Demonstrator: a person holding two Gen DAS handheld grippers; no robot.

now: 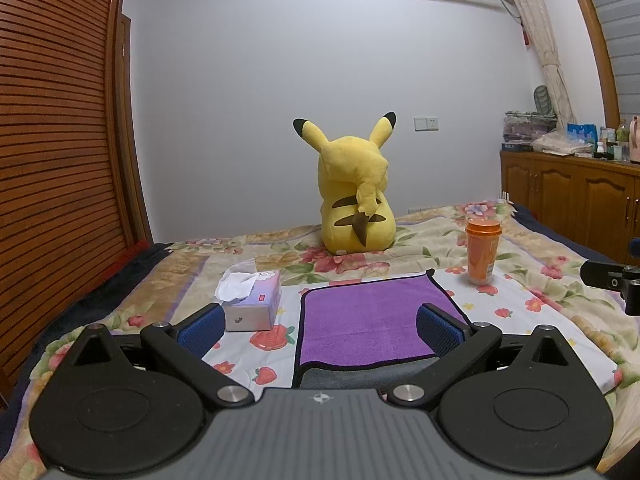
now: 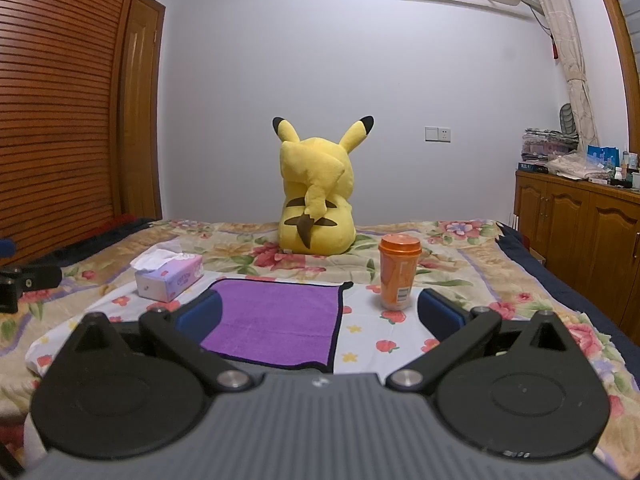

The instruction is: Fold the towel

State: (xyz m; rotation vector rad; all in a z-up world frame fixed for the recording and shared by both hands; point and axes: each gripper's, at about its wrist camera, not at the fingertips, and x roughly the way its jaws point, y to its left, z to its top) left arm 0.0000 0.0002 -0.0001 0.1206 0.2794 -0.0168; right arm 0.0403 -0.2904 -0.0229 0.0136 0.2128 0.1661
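Note:
A purple towel [image 1: 372, 320] with a dark edge lies flat on the flowered bedspread, seemingly folded over, with a grey layer showing at its near edge. It also shows in the right wrist view [image 2: 276, 320]. My left gripper [image 1: 320, 328] is open and empty, hovering over the towel's near left part. My right gripper [image 2: 320, 316] is open and empty, with its fingers astride the towel's right edge. The right gripper's side shows at the right edge of the left wrist view [image 1: 616, 280].
A tissue box [image 1: 252, 300] sits left of the towel. An orange cup [image 1: 482, 252] stands at its far right corner. A yellow plush toy [image 1: 356, 196] sits further back. A wooden wardrobe [image 1: 60, 140] stands on the left, and a cabinet [image 1: 572, 196] on the right.

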